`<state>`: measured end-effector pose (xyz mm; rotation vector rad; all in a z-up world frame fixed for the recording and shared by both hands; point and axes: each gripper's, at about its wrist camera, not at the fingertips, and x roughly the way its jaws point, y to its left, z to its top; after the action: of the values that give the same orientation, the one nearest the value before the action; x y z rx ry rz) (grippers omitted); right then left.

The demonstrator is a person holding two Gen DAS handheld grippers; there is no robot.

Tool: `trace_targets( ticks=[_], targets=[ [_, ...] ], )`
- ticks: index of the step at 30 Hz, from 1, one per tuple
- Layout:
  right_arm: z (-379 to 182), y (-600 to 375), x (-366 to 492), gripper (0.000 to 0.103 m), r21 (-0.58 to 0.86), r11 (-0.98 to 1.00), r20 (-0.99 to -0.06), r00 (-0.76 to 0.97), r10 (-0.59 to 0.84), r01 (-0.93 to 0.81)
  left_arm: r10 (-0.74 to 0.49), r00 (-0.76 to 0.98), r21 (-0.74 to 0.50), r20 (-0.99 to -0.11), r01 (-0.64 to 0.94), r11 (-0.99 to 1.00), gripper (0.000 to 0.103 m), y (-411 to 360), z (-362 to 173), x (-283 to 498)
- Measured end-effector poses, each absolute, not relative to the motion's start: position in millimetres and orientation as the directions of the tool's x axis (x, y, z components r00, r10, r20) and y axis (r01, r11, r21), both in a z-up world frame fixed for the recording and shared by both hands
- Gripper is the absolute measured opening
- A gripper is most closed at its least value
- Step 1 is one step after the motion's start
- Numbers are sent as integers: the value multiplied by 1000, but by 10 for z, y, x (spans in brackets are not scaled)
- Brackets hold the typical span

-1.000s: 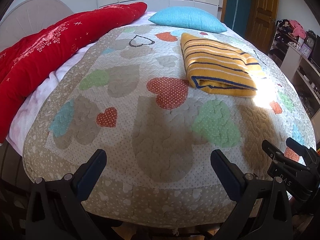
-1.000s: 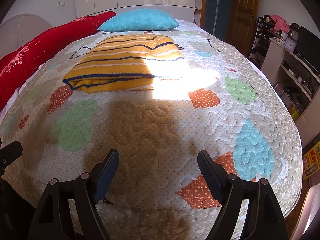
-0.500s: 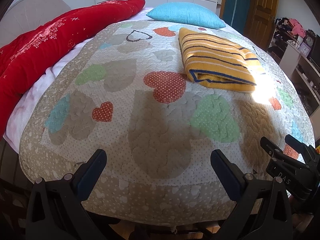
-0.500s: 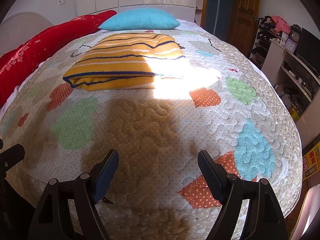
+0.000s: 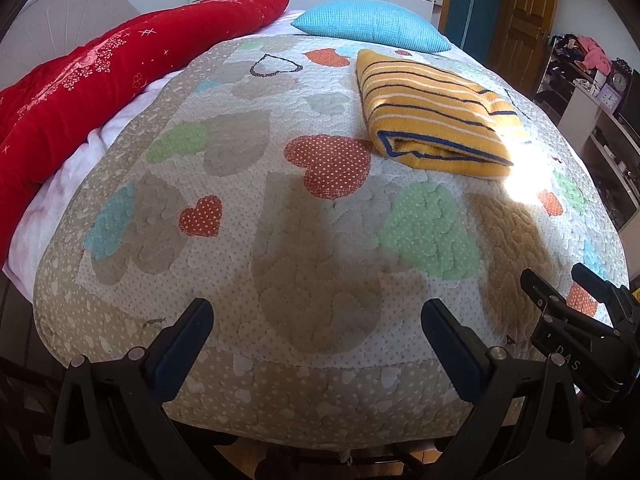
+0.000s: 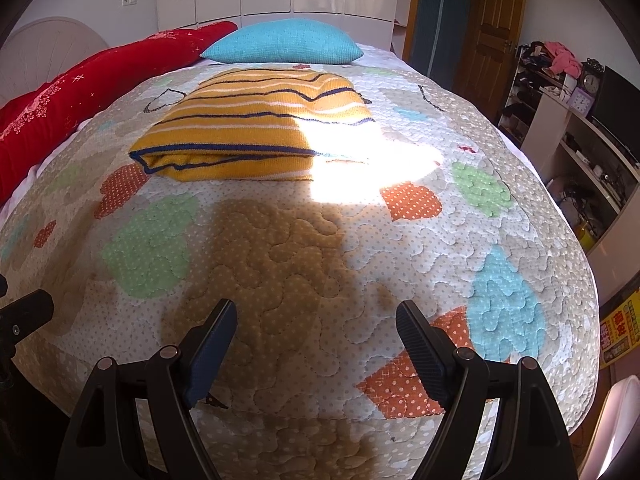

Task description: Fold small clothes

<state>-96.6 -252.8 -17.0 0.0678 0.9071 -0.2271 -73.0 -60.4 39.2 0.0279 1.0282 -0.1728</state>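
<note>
Bedspread with patchwork hearts covers almost the whole scene, a quilted cover in beige, green, orange and pale blue spread over the bed. Along its far left edge lies a long red blanket, and at the far end sits a turquoise pillow, with white cupboards and a wooden door behind. On the far right half of the bedspread lies the folded sweater, yellow with white and dark blue stripes, resting flat in a thick rectangular bundle. In the left wrist view its long axis runs from far to near, leaning a little to the right, and the folded edge with the blue hem faces the near side; in the right wrist view that same blue-trimmed edge faces the camera, with bright sunlight falling across its right end. The sweater lies well apart from both tools, far beyond their tips. The left gripper hovers over the near edge of the bedspread with its jaws wide apart and nothing between them. The right gripper hangs likewise over the near edge, jaws spread and empty, and shows at the right border of the left wrist view.
</note>
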Motion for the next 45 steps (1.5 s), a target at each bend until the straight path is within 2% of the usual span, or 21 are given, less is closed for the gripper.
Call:
trace_targets(
  ticks=[6, 10, 21, 31, 45],
  targets=[
    [-165, -2465, -944, 87, -93, 973, -781, 590, -202, 210, -137, 504, -66, -853, 155, 986, 103, -588, 387, -725],
    [-153, -2427, -895, 87, -198, 952, -778, 552, -298, 234, -134, 504, -71, -853, 142, 987, 103, -546, 378, -717],
    [91, -2336, -975, 88, -407, 871, -657, 574, -489, 276, -137, 511, -76, -848, 138, 987, 103, -582, 410, -742],
    [85, -2427, -983, 89, -367, 885, -712, 525, -465, 287, -141, 507, -75, -850, 148, 986, 103, -613, 403, -746],
    [58, -2408, -980, 90, -347, 899, -735, 519, -437, 267, -147, 503, -81, -852, 151, 985, 103, -615, 387, -748]
  ],
)
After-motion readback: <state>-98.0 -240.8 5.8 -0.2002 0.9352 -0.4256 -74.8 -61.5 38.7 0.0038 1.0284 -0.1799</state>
